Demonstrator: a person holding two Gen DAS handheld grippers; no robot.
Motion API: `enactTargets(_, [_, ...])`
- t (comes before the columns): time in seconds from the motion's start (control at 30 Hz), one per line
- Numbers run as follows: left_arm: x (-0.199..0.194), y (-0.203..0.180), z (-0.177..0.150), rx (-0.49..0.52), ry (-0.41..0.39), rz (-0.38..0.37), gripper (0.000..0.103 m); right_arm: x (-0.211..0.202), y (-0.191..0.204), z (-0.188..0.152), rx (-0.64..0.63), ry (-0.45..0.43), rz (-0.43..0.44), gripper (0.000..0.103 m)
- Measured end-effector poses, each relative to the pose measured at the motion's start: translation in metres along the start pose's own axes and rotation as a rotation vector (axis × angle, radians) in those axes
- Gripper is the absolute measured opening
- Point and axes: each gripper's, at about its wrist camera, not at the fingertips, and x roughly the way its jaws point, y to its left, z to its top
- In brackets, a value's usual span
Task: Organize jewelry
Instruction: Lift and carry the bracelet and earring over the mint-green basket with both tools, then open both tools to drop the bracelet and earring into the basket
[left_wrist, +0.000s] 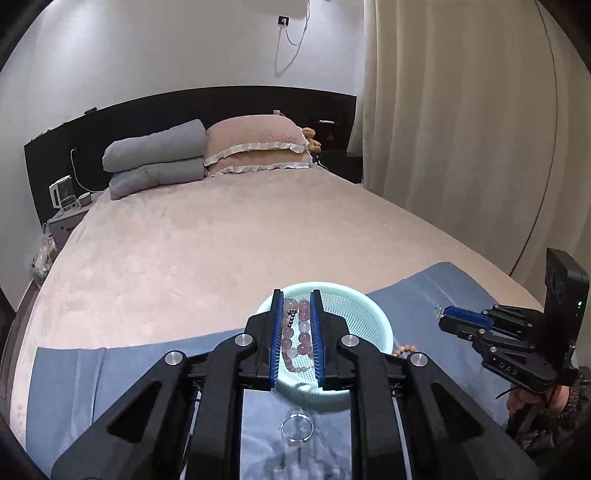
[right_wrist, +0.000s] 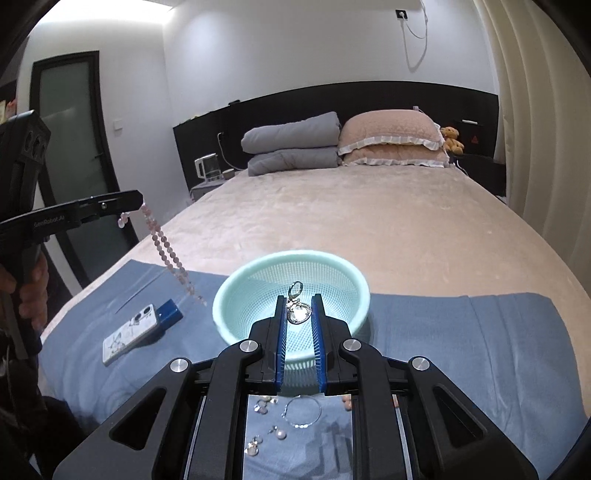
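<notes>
A mint green mesh basket (left_wrist: 373, 314) (right_wrist: 236, 291) stands on a blue cloth (left_wrist: 110, 376) (right_wrist: 461, 332) on the bed. My left gripper (left_wrist: 296, 299) (right_wrist: 131, 206) is shut on a pink bead bracelet (left_wrist: 295, 332) (right_wrist: 166, 247) that hangs from it, left of the basket. My right gripper (right_wrist: 299, 299) (left_wrist: 443, 314) is shut on a silver pendant with a clasp (right_wrist: 297, 310) over the basket. A thin silver ring (left_wrist: 296, 428) (right_wrist: 301, 411), pearl earrings (right_wrist: 279, 432) and a wooden bead bracelet (left_wrist: 404, 349) lie on the cloth.
A phone (right_wrist: 131, 332) and a small blue box (right_wrist: 170, 314) lie on the cloth at the left. Grey and pink pillows (right_wrist: 343, 140) sit at the headboard. A kettle (right_wrist: 207, 166) stands on the nightstand. Curtains (left_wrist: 461, 129) hang at the right.
</notes>
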Motion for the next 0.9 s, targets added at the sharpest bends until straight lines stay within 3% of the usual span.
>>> enactTargets(0.23, [0.055, 0.000, 0.015, 0.020, 0.042, -0.027, 0.015, 0.050, -0.009, 0.009, -0.014, 0.049, 0.008, 0.012])
enactTargets(0.6, [0.159, 0.015, -0.029, -0.020, 0.222, -0.065, 0.014, 0.124, -0.020, 0.000, -0.022, 0.161, 0.040, 0.012])
enactTargets(0.9, [0.183, 0.015, -0.048, -0.006, 0.276, -0.078, 0.015, 0.151, -0.013, -0.013, -0.027, 0.217, 0.053, 0.012])
